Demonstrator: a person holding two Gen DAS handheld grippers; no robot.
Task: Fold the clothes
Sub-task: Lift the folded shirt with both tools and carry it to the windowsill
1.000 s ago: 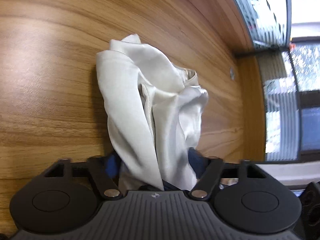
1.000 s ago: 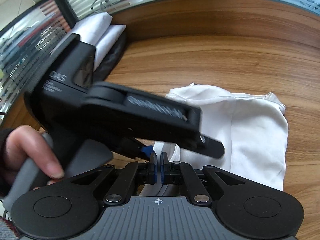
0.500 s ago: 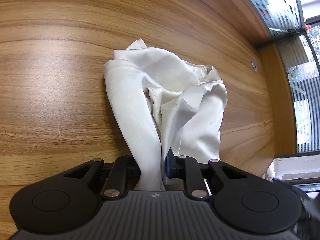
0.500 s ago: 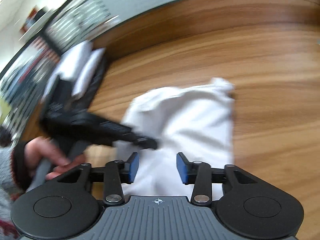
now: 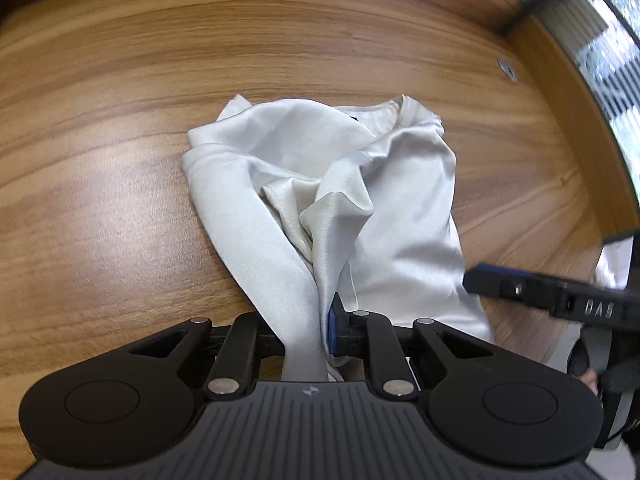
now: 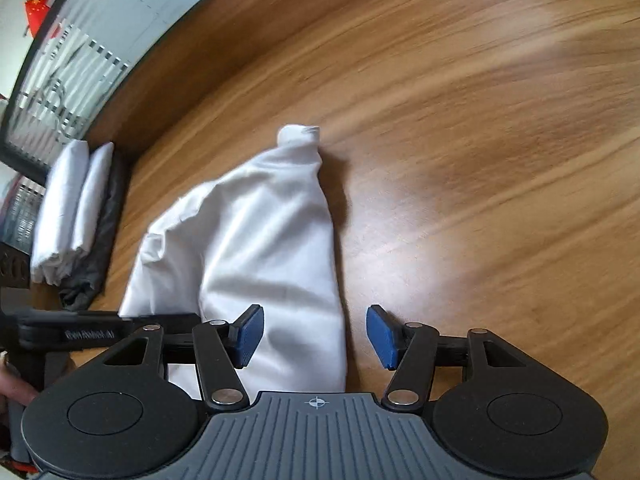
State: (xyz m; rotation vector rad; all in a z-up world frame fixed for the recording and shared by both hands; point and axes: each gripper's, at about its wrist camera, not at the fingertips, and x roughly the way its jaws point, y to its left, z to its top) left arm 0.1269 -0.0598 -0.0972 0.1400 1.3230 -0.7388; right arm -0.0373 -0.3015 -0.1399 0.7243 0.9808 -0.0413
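A white satin garment [image 5: 320,168] lies crumpled on the wooden table [image 5: 120,160]. My left gripper [image 5: 308,332] is closing on a raised fold of it; the cloth fills the gap beside the blue pad [image 5: 333,328] and is pinched up off the table. In the right wrist view the same garment [image 6: 256,248] runs toward my right gripper [image 6: 316,334]. Its jaws are opening, and the blue pads [image 6: 248,336] stand wide apart over the garment's near edge without pressing it. One black finger [image 5: 520,290] of the right gripper reaches in from the right.
A stack of folded white clothes [image 6: 68,212] on a dark cloth [image 6: 104,248] sits at the table's left edge by the window blinds. A metal grommet [image 5: 506,68] is set in the tabletop at the far right. A person's hand [image 6: 12,390] holds the left tool.
My left gripper closed on a fold of the garment and lifted it slightly. My right gripper opened from shut, let go, and swung right and down along the garment.
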